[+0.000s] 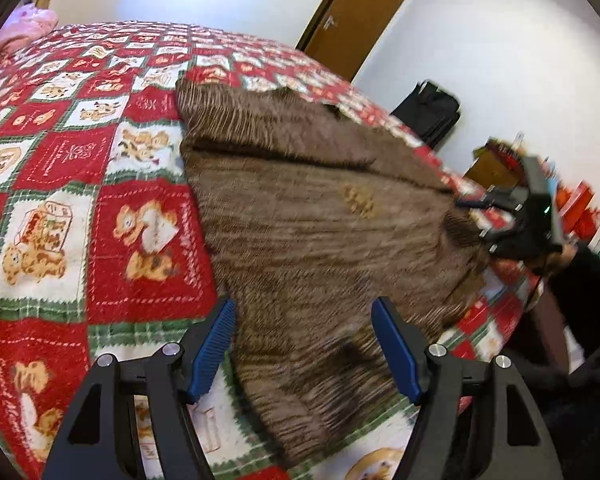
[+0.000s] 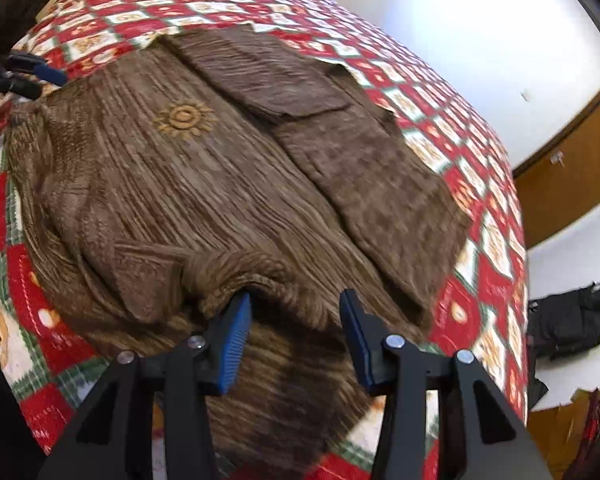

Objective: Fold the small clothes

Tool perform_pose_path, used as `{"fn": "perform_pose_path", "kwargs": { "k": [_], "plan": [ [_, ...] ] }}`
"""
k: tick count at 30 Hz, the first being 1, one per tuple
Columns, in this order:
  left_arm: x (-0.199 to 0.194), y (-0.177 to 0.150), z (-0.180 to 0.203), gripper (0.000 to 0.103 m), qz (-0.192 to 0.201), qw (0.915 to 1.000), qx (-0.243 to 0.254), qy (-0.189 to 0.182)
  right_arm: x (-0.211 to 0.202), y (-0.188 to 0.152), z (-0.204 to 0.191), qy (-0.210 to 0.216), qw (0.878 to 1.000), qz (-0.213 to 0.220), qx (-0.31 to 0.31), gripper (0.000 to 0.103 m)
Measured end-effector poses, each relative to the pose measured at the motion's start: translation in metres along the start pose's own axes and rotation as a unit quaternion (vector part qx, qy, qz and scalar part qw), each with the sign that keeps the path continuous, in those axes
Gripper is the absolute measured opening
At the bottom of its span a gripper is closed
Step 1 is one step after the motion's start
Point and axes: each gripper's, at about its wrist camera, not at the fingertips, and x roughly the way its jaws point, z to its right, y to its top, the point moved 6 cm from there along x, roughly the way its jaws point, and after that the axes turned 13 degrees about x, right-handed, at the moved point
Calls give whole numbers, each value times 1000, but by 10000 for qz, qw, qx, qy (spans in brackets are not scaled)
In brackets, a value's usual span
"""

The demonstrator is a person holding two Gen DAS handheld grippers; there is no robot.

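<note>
Left wrist view: brown sweater (image 1: 300, 208) lies spread on red/white/green bear-print blanket (image 1: 60, 184), one sleeve folded across top. Left gripper (image 1: 304, 344) hovers over sweater's near hem, jaws wide apart, nothing between pads, no grip. Right gripper (image 1: 476, 220) at sweater's far right edge, blurred; can't tell from here if it's touching cloth. Around: pink bundle (image 1: 32, 20) at blanket's far left corner, brown door (image 1: 356, 12) in white wall, black bag (image 1: 432, 112) on floor past bed, red clutter at right, too blurred to ID.

Right wrist view: sweater (image 2: 204, 184) w/ orange sun motif (image 2: 184, 118) fills the bed, sleeve folded over at upper right. Right gripper (image 2: 296, 312) jaws part open, low over a raised fold of knit; left pad (image 2: 236, 328) touches the fold, right pad clear, so not clamped. Left gripper (image 2: 40, 76) at far-left edge. Black bag (image 2: 568, 320) on floor at right, cardboard (image 2: 568, 420) below it.
</note>
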Motion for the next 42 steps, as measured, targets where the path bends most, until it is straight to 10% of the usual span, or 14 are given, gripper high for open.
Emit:
{"fn": "perform_pose_path", "kwargs": {
  "k": [4, 11, 15, 17, 26, 29, 42],
  "plan": [
    [4, -1, 4, 62, -94, 9999, 71, -119, -1, 0, -2, 421, 9987, -87, 265, 18],
    [5, -2, -10, 62, -114, 9998, -122, 115, -5, -12, 30, 527, 9915, -123, 1181, 16],
    [9, -1, -15, 62, -68, 9996, -260, 79, -13, -12, 52, 660, 9809, -76, 1826, 37],
    [14, -2, -15, 62, -146, 9995, -294, 6, -19, -8, 55, 709, 9781, 67, 1957, 73],
    [12, -2, -7, 61, -26, 9998, -191, -72, -13, -9, 14, 285, 9994, -135, 132, 58],
    [9, 0, -5, 38, 60, 9998, -161, -21, -12, -6, 11, 198, 9997, -100, -132, 58],
    [16, -8, -13, 27, -302, 9984, 160, 461, -29, 2, 36, 472, 9903, 450, 1225, 59]
  ]
}}
